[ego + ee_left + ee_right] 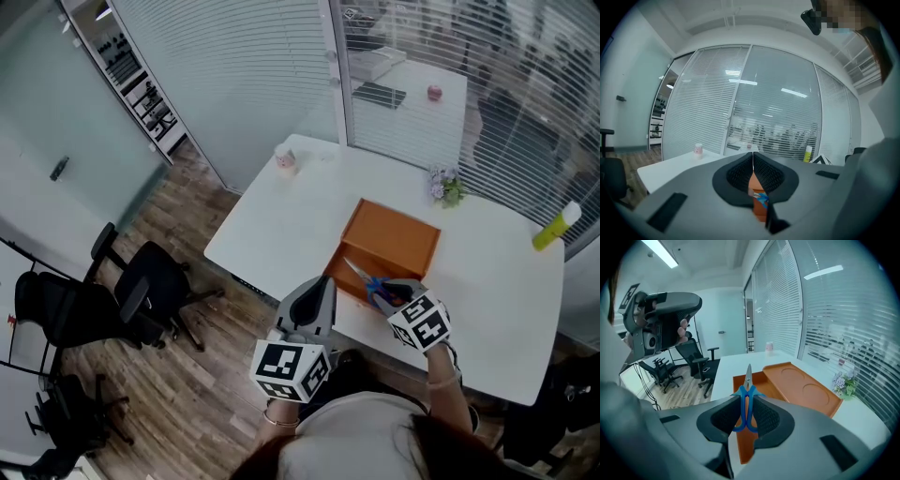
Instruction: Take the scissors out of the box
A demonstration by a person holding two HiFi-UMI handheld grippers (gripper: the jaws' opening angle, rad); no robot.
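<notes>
- Closest to the lens in the head view is the person's grey-shirted shoulder [361,436] at 6 o'clock, with both arms reaching forward from it.
- Just beyond it is the left claw [319,283], held level at the near edge of the white counter [281,225]. In its own view the left claw [753,158] is pressed together, tips touching, with nothing between them.
- At about 4 o'clock from that one, the right claw [392,294] is tilted downward. It's pinching the blue-handled steel scissors [364,277] by the handle loops.
- The right gripper view shows that grip clearly: the right claw [746,405] has both pads squeezing the scissors [747,390], blade sticking straight out ahead.
- The scissors hang over the near, open end of the orange rectangular box [398,242], tip pointing to roughly 10 o'clock in the head view.
- From the right claw's camera, the box [806,391] shows a flat part with two round dimples at 2 o'clock and a deeper tray under the blade.
- Also on the counter: a small pink-and-white cup [285,159] at 10 o'clock from the box, a little bunch of purple flowers [446,185] at 1 o'clock, and a yellow-green bottle [556,228] at 3 o'clock near the edge.
- Black office chairs [150,291] stand on the wood floor at 9 o'clock.
</notes>
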